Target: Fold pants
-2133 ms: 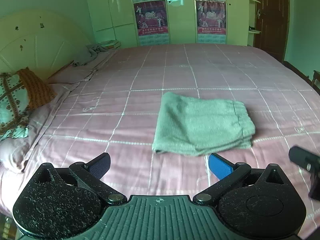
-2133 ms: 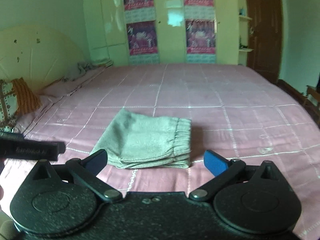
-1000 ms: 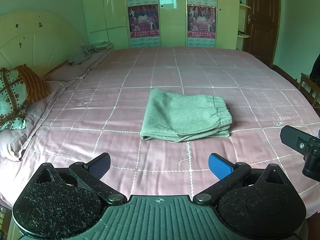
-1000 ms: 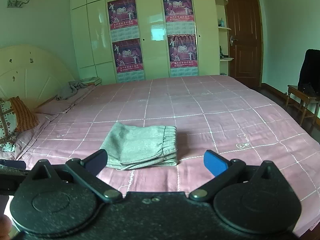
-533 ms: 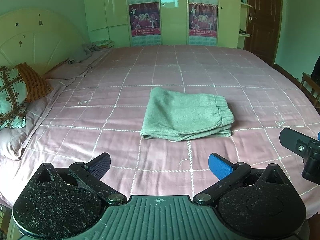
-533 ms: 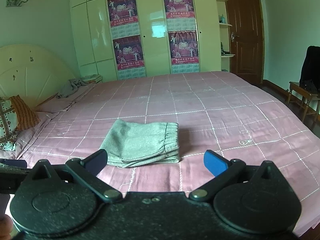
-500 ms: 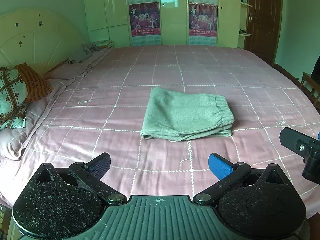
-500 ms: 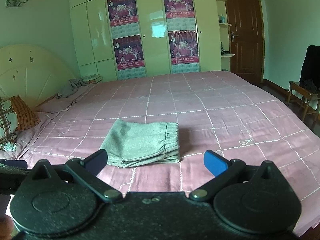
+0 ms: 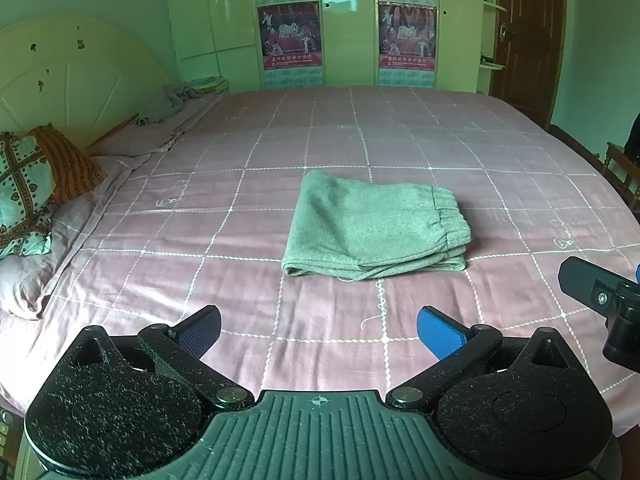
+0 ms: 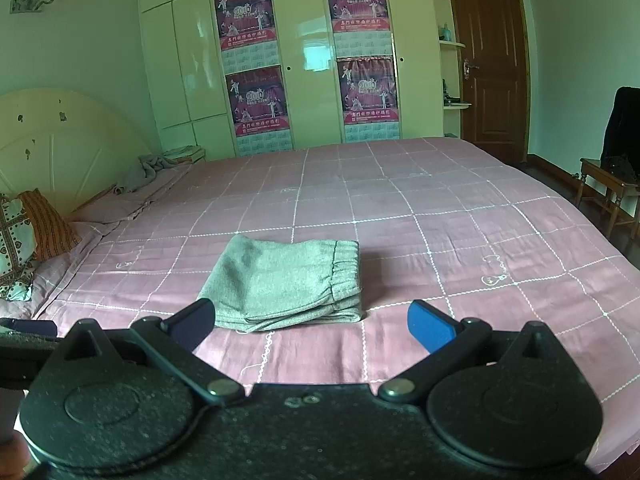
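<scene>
Grey pants (image 9: 372, 226) lie folded, layers stacked, mid-bed on the pink checked bedspread (image 9: 240, 288). Left gripper (image 9: 318, 330) and right gripper (image 10: 310, 320): jaws wide apart, empty, near edge. Judgement: fold done; keep clear of the stack. Count: one pants, two grippers, two pillows (image 9: 28, 192).

Right tool (image 9: 608, 304) cut by frame edge.
</scene>
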Motion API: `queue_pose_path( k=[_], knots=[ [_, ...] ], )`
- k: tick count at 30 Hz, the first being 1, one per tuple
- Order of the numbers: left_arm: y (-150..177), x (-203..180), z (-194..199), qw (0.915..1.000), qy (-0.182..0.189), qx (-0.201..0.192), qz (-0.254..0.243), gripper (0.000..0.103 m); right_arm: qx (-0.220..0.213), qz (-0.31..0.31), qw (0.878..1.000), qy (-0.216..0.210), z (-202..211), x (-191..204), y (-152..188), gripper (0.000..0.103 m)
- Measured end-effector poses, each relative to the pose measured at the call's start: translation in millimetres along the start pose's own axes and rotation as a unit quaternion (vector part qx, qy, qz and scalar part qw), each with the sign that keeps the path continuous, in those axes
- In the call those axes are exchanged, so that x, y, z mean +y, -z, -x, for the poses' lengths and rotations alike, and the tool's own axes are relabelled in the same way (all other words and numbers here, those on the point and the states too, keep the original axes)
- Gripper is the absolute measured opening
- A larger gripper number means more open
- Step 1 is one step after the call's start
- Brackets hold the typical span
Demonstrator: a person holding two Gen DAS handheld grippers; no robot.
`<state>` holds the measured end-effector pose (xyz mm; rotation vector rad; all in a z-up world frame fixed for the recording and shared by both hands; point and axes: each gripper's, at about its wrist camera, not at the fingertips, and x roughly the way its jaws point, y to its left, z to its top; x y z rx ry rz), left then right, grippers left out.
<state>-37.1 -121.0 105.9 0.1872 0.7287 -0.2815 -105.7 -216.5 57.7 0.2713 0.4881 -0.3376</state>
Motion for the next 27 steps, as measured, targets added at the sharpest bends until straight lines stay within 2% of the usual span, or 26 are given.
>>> queue_pose_path(
  k=[13,19,27],
  knots=[
    [0.9,-1.7,-0.6,1.0,-0.001,0.0,0.0,0.103,0.001,-0.003,1.0,0.002,-1.3,0.5,2.1,0.103],
    [1.1,-2.1,-2.8,0.9999,0.011,0.002,-0.001,0.103,0.002,-0.003,1.0,0.002,-2.2,1.8,2.7,0.103],
    [-3.6,-4.6,-1.0,0.9992,0.025,-0.031,-0.004,0.103,0.002,-0.01,1.0,0.001,-3.9,-3.0,1.9,0.103]
  ],
)
